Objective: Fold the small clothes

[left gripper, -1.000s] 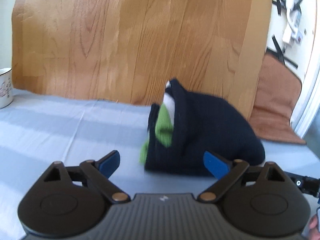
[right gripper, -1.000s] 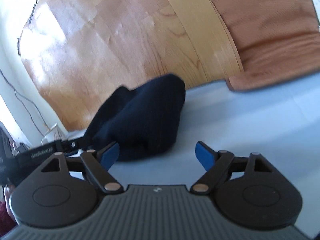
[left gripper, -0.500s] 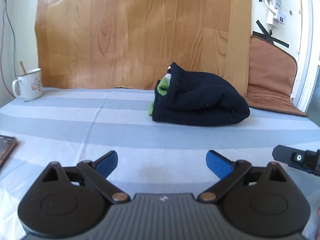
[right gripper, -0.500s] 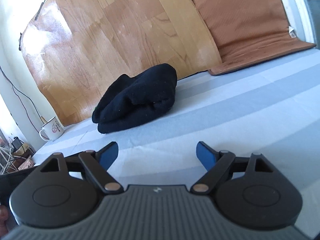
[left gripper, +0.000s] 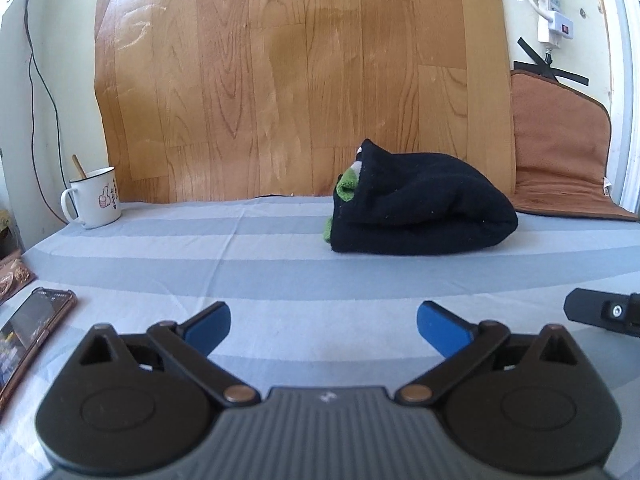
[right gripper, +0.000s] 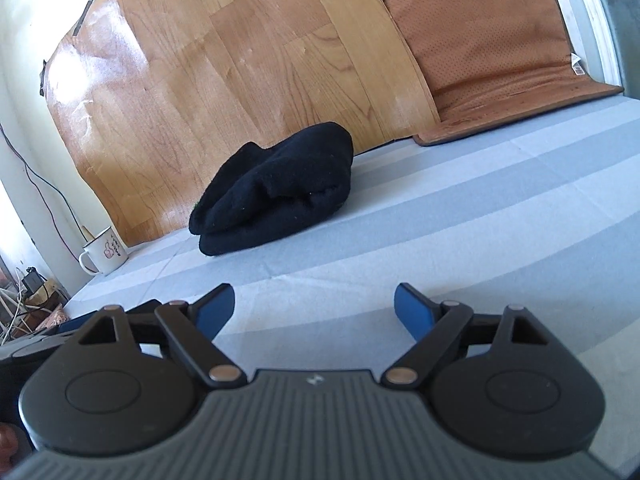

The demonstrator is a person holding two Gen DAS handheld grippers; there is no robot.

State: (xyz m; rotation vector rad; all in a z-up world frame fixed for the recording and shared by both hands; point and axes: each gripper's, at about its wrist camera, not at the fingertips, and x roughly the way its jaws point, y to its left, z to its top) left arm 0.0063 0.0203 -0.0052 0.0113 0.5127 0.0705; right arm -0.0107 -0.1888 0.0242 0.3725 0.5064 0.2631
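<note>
A small black garment (left gripper: 420, 208) lies folded into a thick bundle on the striped grey-blue sheet (left gripper: 248, 264), near the back wall. Green and white fabric (left gripper: 347, 184) peeks out at its left end. The right wrist view shows the same bundle (right gripper: 276, 196) from its right side. My left gripper (left gripper: 323, 322) hovers well in front of it, jaws still opening, nothing between the blue pads. My right gripper (right gripper: 314, 306) is open and empty too, apart from the bundle. Part of the right gripper (left gripper: 604, 312) shows at the right edge of the left wrist view.
A white enamel mug (left gripper: 93, 202) with a stick in it stands at the back left. A phone (left gripper: 28, 328) lies at the sheet's left edge. A wood-pattern panel (left gripper: 304, 80) leans on the wall, a brown cushion (left gripper: 560, 152) beside it. A power strip (left gripper: 554, 4) hangs above.
Both grippers have pulled back from the bundle, which lay close in front a second ago and now sits far off. The left view has levelled out. The bundle has stayed folded in place.
</note>
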